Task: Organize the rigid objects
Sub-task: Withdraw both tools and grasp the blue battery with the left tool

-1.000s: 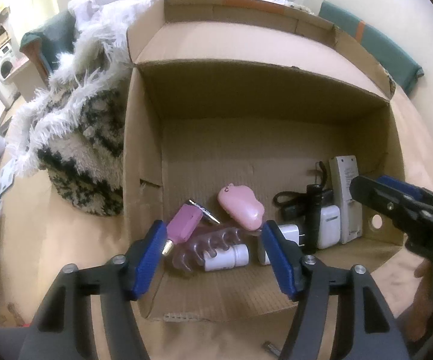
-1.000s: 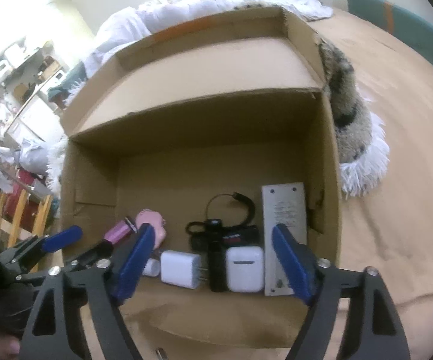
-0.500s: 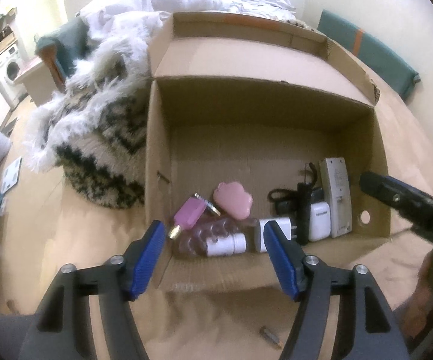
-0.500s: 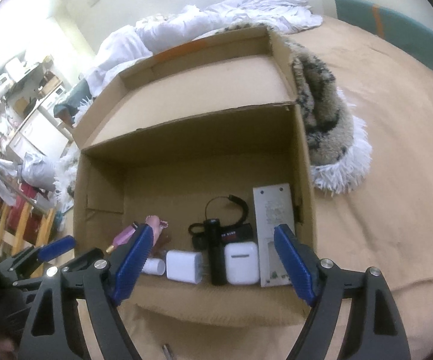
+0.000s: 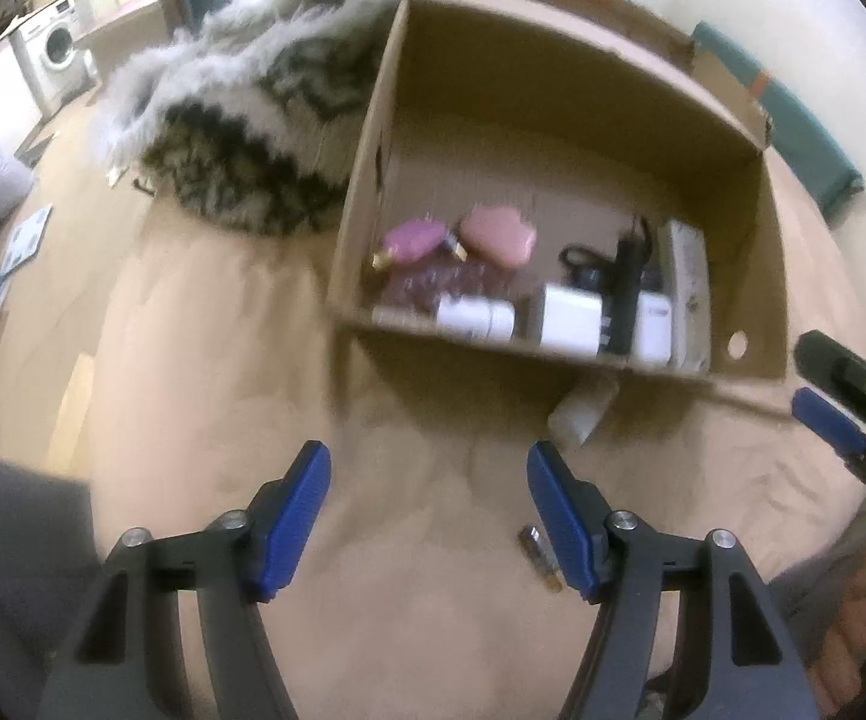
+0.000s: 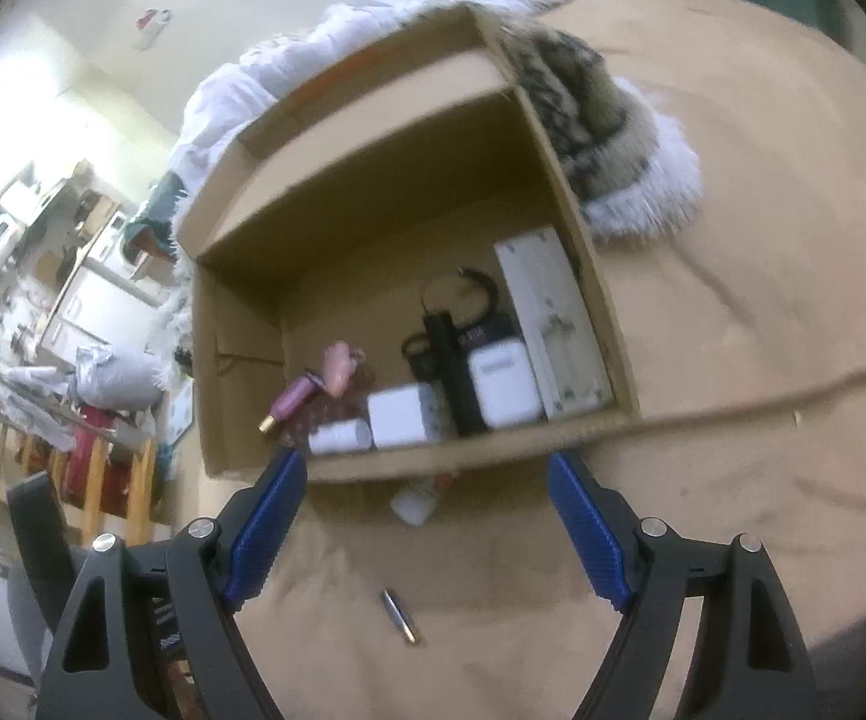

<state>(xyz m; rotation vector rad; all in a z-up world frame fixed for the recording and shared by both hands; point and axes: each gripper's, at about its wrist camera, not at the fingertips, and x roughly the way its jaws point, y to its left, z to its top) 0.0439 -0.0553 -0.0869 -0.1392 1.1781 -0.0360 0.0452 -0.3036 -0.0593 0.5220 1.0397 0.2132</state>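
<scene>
An open cardboard box [image 5: 751, 276] [image 6: 240, 372] lies on the tan bed sheet. Inside it are pink items [image 5: 496, 231], a white bottle [image 5: 472, 315], a white charger [image 5: 571, 321] [image 6: 399, 417], a black stick [image 6: 454, 378], a white earbud case [image 6: 502, 387] and a white remote [image 6: 553, 318]. In front of the box lie a small whitish object [image 5: 583, 414] [image 6: 414, 501] and a small metal cylinder [image 5: 541, 558] [image 6: 399, 615]. My left gripper [image 5: 426, 480] hangs open over the sheet, the cylinder beside its right finger. My right gripper [image 6: 426, 480] [image 5: 835, 396] is open and empty, short of the whitish object.
A fuzzy black-and-white throw [image 5: 240, 138] [image 6: 613, 138] leans against the box's side. White bedding [image 6: 324, 42] is piled behind the box. A green cushion [image 5: 793, 114] lies at the far right. A washing machine [image 5: 57, 54] and furniture stand off to the left of the bed.
Both grippers have drawn back from the box, so it sits farther off. The whitish object and the metal cylinder on the sheet have come into view. Both stay open.
</scene>
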